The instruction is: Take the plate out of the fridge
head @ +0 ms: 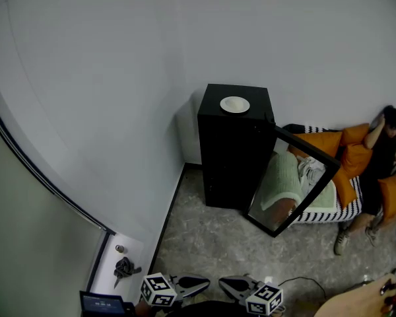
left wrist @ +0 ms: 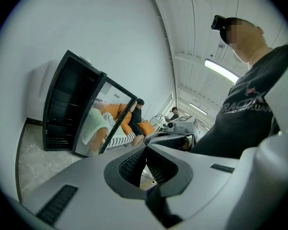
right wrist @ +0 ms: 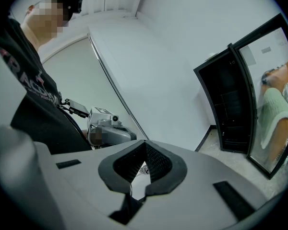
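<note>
A white plate (head: 235, 104) lies on top of the black fridge (head: 232, 154), which stands against the white wall. The fridge's glass door (head: 294, 180) hangs open to the right. Both grippers sit at the bottom edge of the head view, far from the fridge, tips turned toward each other. My left gripper (head: 204, 283) (left wrist: 146, 146) is shut with nothing between its jaws. My right gripper (head: 222, 283) (right wrist: 145, 143) is also shut and empty. The left gripper view shows the fridge (left wrist: 62, 107) with dark shelves, and the right gripper view shows the fridge (right wrist: 230, 107) too.
A person (head: 381, 164) sits on a striped sofa with orange cushions (head: 327, 142) right of the fridge. A low white ledge (head: 129, 249) at lower left bears a dark object (head: 124, 267). A wooden tabletop (head: 363, 302) shows at bottom right, and a cable (head: 303, 281) lies on the floor.
</note>
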Demonstrator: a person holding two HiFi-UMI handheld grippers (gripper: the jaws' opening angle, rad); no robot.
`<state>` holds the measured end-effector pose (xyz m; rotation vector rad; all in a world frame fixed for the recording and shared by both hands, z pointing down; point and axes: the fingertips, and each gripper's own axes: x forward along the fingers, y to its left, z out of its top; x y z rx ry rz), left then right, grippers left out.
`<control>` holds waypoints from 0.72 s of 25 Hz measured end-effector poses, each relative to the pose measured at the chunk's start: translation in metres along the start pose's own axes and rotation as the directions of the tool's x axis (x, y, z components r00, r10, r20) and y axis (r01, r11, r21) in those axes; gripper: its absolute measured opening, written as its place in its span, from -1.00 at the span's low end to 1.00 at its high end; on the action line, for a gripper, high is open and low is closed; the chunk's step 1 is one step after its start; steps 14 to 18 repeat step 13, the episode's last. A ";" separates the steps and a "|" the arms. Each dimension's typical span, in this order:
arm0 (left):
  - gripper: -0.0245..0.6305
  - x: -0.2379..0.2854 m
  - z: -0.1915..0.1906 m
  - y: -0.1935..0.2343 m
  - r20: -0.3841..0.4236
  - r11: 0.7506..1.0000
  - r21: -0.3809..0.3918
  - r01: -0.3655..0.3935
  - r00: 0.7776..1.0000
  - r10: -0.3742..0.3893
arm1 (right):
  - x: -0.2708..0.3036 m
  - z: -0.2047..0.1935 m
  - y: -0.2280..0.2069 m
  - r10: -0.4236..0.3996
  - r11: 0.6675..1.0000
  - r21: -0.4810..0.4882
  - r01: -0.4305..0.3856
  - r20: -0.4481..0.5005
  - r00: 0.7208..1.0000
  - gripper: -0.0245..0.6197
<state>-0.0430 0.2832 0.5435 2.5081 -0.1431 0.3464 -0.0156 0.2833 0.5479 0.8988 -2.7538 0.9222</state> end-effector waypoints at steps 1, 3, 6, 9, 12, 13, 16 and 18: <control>-0.91 0.000 -0.001 -0.001 0.002 1.000 -0.001 0.000 1.000 0.000 | -0.001 -0.001 0.001 0.000 1.000 -0.002 0.000 -0.001 1.000 -0.90; -0.91 0.000 -0.001 -0.002 0.005 1.000 -0.001 0.000 1.000 0.000 | -0.002 -0.001 0.002 -0.002 1.000 -0.005 0.002 -0.003 1.000 -0.90; -0.91 0.000 0.001 -0.003 0.004 1.000 0.000 0.004 1.000 -0.004 | -0.004 0.000 0.003 -0.010 1.000 -0.009 0.010 -0.003 1.000 -0.90; -0.91 0.001 0.001 -0.006 0.003 1.000 0.005 0.011 1.000 -0.011 | -0.006 -0.001 0.004 -0.017 1.000 -0.012 0.017 0.001 1.000 -0.90; -0.91 0.001 0.000 -0.009 0.002 1.000 0.007 0.017 1.000 -0.017 | -0.007 -0.004 0.004 -0.020 0.999 -0.028 0.021 0.019 1.000 -0.90; -0.91 0.001 0.000 -0.009 0.002 1.000 0.008 0.018 1.000 -0.018 | -0.007 -0.005 0.003 -0.021 0.999 -0.036 0.022 0.026 0.999 -0.90; -0.91 0.001 0.000 -0.009 0.002 1.000 0.008 0.018 1.000 -0.018 | -0.007 -0.005 0.003 -0.021 0.999 -0.036 0.022 0.026 0.999 -0.90; -0.91 0.001 0.000 -0.009 0.002 1.000 0.008 0.018 1.000 -0.018 | -0.007 -0.005 0.003 -0.021 0.999 -0.036 0.022 0.026 0.999 -0.90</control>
